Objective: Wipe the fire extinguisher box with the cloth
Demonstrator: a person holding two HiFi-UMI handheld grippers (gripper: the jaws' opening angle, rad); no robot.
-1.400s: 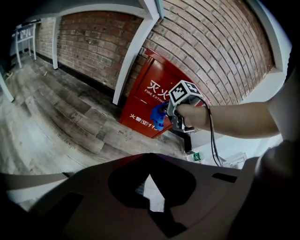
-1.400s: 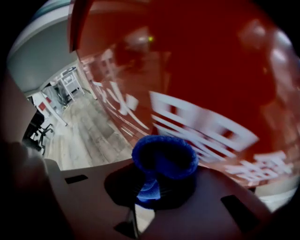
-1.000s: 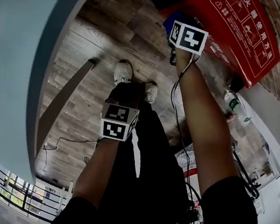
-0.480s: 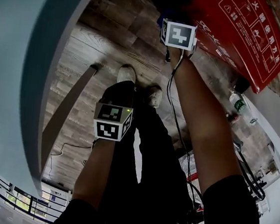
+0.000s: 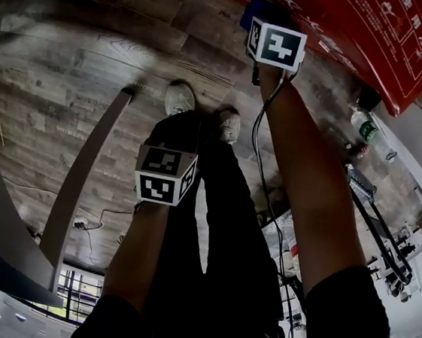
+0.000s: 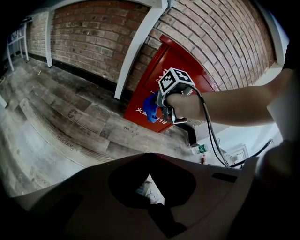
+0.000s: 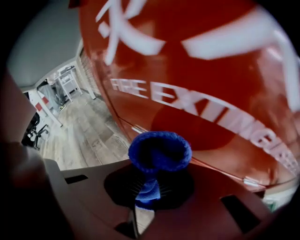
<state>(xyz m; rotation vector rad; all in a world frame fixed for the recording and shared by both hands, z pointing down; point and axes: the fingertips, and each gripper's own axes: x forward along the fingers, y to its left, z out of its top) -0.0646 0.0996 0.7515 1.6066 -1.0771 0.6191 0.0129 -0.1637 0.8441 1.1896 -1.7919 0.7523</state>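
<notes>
The red fire extinguisher box (image 5: 348, 25) leans against the brick wall, and its lettered front (image 7: 211, 70) fills the right gripper view. My right gripper (image 7: 149, 191) is shut on a bunched blue cloth (image 7: 159, 152), whose wad sits close to the box's front near a lower edge. In the head view the cloth (image 5: 251, 11) peeks out beyond the right gripper's marker cube (image 5: 278, 45). The left gripper view shows the cloth (image 6: 149, 107) at the box's lower corner (image 6: 140, 105). My left gripper (image 6: 151, 187) hangs low by the person's legs, shut and holding nothing; its cube (image 5: 165, 176) shows mid-frame.
A plastic bottle (image 5: 368, 129) lies on the wood floor (image 5: 93, 75) right of the box. A white post (image 6: 138, 47) runs up the brick wall (image 6: 89, 33). The person's shoes (image 5: 180, 96) stand just short of the box. Cables and a stand (image 5: 384, 245) lie at the right.
The head view has swung, so the grey wall at left now covers less. The right gripper stays at the box with the cloth, slightly shifted. The left gripper hangs about where it was.
</notes>
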